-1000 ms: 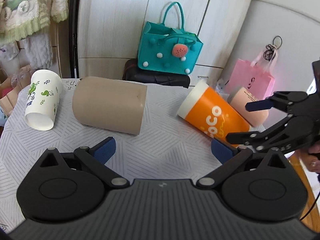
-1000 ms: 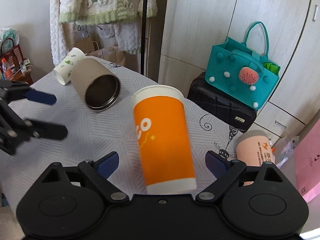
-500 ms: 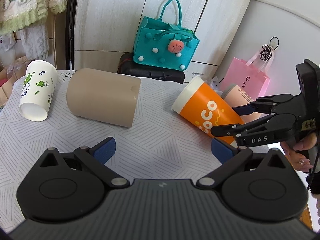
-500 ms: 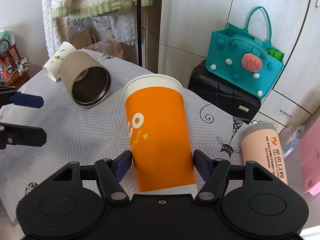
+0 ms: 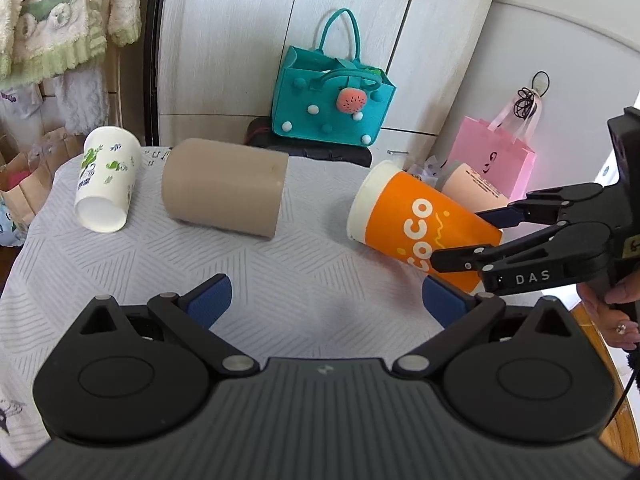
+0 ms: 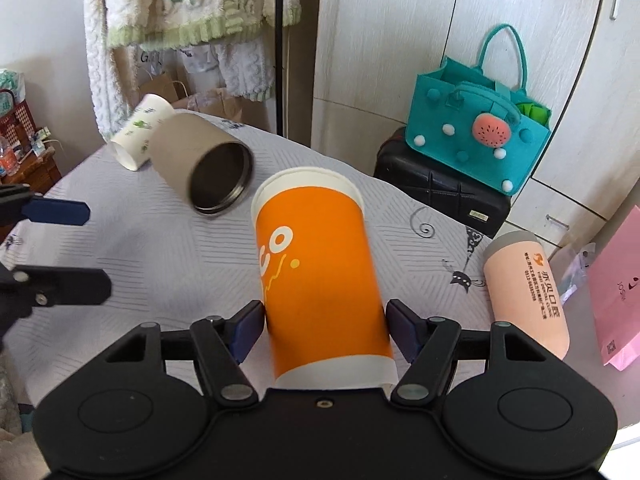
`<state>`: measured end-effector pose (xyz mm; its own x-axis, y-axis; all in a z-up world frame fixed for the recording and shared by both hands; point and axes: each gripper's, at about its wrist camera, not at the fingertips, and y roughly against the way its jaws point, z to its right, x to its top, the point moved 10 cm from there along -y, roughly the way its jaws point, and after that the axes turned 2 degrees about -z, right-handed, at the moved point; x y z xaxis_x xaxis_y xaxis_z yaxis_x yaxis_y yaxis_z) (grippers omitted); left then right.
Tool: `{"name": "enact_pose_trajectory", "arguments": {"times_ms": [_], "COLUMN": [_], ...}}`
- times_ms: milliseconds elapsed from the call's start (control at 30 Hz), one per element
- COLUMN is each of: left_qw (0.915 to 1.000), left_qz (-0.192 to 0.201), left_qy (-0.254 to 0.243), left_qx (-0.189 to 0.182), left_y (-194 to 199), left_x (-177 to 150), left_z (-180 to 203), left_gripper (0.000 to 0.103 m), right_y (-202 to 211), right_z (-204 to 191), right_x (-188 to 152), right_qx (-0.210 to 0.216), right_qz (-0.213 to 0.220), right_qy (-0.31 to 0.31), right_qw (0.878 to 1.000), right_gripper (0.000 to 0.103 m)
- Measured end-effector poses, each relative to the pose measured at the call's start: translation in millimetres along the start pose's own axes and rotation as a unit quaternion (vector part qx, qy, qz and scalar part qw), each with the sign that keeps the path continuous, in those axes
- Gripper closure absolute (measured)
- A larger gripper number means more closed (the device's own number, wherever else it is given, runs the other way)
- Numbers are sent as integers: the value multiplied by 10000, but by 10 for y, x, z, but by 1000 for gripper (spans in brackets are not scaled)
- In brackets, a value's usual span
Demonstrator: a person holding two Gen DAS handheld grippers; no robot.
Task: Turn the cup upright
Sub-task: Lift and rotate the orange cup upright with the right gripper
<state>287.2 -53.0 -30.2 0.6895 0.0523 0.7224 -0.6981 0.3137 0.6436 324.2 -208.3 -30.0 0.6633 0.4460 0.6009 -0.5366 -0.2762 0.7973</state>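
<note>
An orange paper cup (image 6: 316, 280) with a white rim lies tilted, lifted at its base end, its mouth pointing away from my right gripper (image 6: 324, 326). The right gripper is shut on the cup near its base, blue pads against both sides. In the left wrist view the same cup (image 5: 412, 220) shows at the right with the right gripper (image 5: 464, 236) around it. My left gripper (image 5: 324, 300) is open and empty, low over the table, left of the cup.
A tan cylinder (image 5: 224, 188) and a white cup with green prints (image 5: 106, 180) lie on their sides on the striped tablecloth (image 5: 280, 280). A pink tumbler (image 6: 528, 296) lies at the table's right edge. A teal bag (image 5: 332, 96) stands behind.
My right gripper has closed its fingers onto the orange cup and begun to raise its base end. The left gripper has stayed open and shifted slightly.
</note>
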Motion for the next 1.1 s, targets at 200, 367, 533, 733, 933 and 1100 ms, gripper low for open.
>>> {"name": "enact_pose_trajectory", "arguments": {"times_ms": [200,367,533,733,933,1100], "left_qw": [9999,9999,9997,9998,9965,9960], "left_qz": [-10,139,204,-15,-355,-377], "left_qy": [135,19,33,135,539,608], "left_qx": [-60,101,115,-162,-536,-538], "left_y": [178,389,568,654,579,451], "left_x": [-102,-170,-211,-306,-437,-457], "left_z": [-78,-158,-242,-313,-334,-319], "left_gripper": [0,0,0,0,0,0], "right_y": [117,155,117,38,35,-46], "right_z": [-299,-640,-898,-1060,-1085,-1089], "right_x": [-101,-188,-215,-296,-326,-416], "right_qx": [112,484,457,488,624,1187], "right_qz": [-73,-362,-475,-709,-812,-1044], "right_qy": [6,-69,43,32,-242,-832], "right_qw": [9999,9981,9978,9963,9944,9839], "right_gripper": [31,31,31,31,31,31]}}
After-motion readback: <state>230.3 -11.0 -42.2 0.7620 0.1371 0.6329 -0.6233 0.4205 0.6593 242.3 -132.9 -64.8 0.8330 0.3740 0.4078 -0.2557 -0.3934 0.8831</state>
